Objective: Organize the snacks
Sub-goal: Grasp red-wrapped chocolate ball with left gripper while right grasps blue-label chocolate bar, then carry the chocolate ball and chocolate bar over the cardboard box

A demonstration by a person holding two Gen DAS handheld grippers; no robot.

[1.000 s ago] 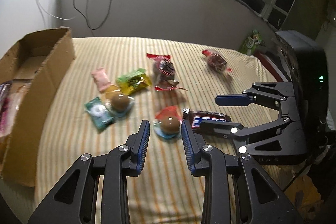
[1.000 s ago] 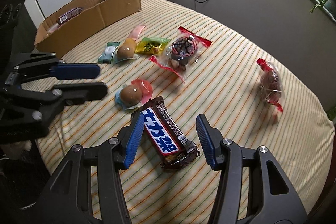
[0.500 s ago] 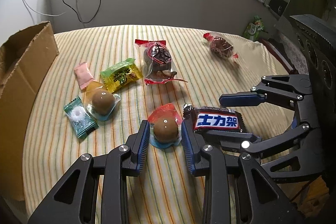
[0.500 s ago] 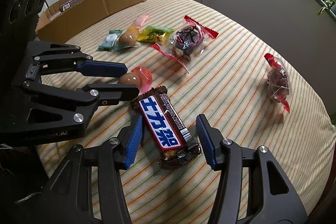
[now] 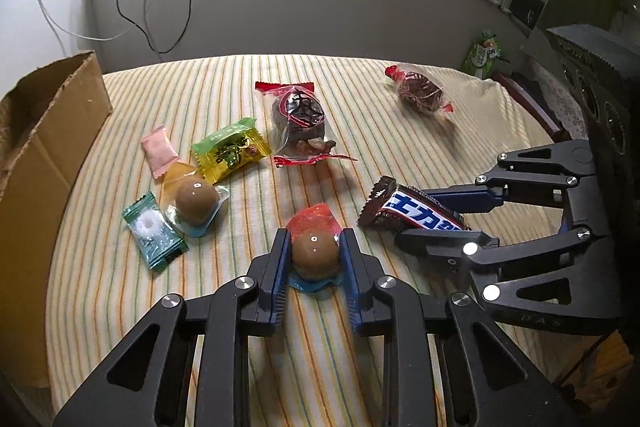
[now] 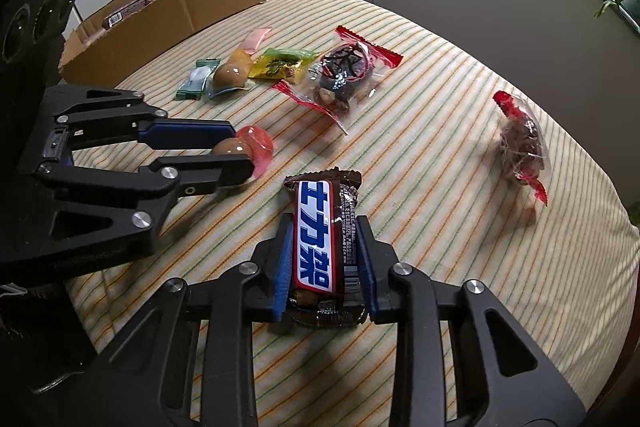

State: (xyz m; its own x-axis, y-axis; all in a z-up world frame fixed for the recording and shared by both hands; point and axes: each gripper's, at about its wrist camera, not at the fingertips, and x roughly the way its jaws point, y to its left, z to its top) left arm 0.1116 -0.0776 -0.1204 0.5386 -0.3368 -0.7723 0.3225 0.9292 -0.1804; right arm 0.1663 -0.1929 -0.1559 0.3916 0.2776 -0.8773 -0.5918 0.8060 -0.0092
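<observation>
My left gripper (image 5: 314,247) is shut on a brown egg-shaped snack in a red and blue wrapper (image 5: 314,254), low on the striped tablecloth (image 5: 224,307). It also shows in the right wrist view (image 6: 240,153). My right gripper (image 6: 324,259) is shut on a brown chocolate bar with a blue and white label (image 6: 320,247). The bar (image 5: 416,219) points left in the left wrist view. The cardboard box (image 6: 168,7) stands at the table's left side and holds a dark wrapped snack (image 6: 128,9).
Loose snacks lie mid-table: a second egg snack (image 5: 194,203), a green mint (image 5: 154,231), a pink sachet (image 5: 159,153), a yellow-green candy (image 5: 230,155), a red-trimmed clear bag (image 5: 300,123) and another at the far right (image 5: 420,93). A wall (image 5: 320,3) rises behind.
Both grippers have closed: the left on the egg snack, the right on the chocolate bar, which has turned in line with the fingers. Both moved forward over the table.
</observation>
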